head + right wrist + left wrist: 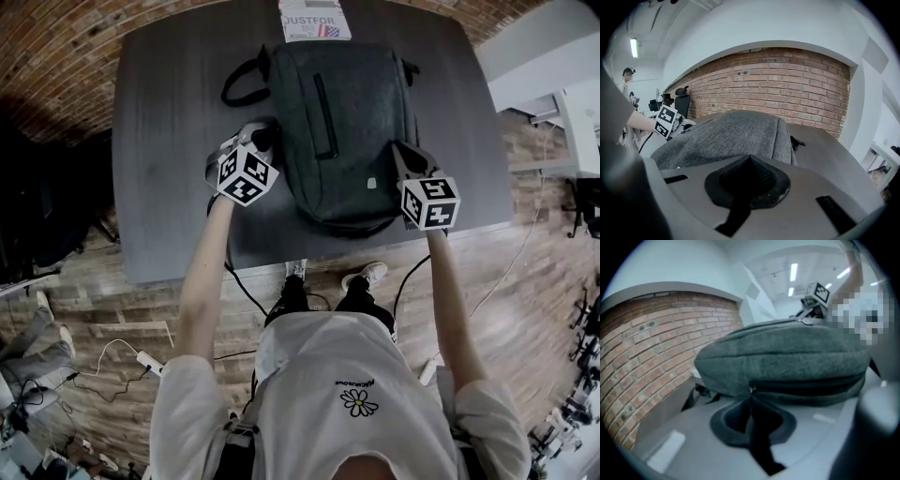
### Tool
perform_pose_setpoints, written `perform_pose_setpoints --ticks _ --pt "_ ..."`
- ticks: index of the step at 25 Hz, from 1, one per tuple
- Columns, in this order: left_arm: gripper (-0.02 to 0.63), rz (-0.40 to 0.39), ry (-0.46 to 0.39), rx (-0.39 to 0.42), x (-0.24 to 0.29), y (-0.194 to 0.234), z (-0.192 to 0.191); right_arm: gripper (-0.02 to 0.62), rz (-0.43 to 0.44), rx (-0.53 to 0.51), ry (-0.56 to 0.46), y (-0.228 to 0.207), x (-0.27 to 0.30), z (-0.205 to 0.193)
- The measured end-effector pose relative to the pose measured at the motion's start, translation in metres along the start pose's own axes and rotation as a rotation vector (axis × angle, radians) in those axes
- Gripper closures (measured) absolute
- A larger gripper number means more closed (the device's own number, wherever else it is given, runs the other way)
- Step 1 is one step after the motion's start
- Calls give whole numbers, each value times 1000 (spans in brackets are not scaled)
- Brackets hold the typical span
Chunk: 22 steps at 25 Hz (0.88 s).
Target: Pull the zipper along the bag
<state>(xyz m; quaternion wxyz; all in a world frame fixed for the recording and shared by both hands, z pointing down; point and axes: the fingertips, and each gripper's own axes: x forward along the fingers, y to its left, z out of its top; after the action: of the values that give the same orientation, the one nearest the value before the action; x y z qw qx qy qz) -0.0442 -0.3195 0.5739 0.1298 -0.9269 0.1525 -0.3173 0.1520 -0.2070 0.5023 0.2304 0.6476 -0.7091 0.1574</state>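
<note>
A dark grey backpack (337, 131) lies flat on the dark table (159, 141). My left gripper (258, 139) is at the bag's left side. In the left gripper view its jaws (751, 394) are closed to a point on the small metal zipper pull (751, 389), where the zipper line (811, 385) begins along the bag's side (787, 357). My right gripper (398, 152) rests on the bag's right edge. It is shut (750, 158), with its tips against the grey fabric (731, 136); whether a fold is pinched does not show.
A printed booklet (314, 19) lies at the table's far edge behind the bag. The bag's black strap loop (242, 82) sticks out to the left. A white desk (544, 47) stands to the right, and cables (112, 375) lie on the wooden floor.
</note>
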Motion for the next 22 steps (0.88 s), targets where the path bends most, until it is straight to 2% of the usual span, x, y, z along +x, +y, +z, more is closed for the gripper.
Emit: perform_pose_setpoints --ticks 7,10,13,15,22 --pt "603 -61 -10 -52 -6 -5 -4 595 6 8 5 1 2 -2" --pt "603 -81 8 -38 -20 -15 -7 595 7 7 4 1 2 -1" --pt "601 -138 53 33 -34 -37 -10 595 11 11 6 1 4 -1" --pt "600 -173 75 52 -43 -55 -11 595 13 14 6 1 3 -2" --pt "598 -221 114 -3 -66 -103 -12 595 21 21 -3 1 3 -2"
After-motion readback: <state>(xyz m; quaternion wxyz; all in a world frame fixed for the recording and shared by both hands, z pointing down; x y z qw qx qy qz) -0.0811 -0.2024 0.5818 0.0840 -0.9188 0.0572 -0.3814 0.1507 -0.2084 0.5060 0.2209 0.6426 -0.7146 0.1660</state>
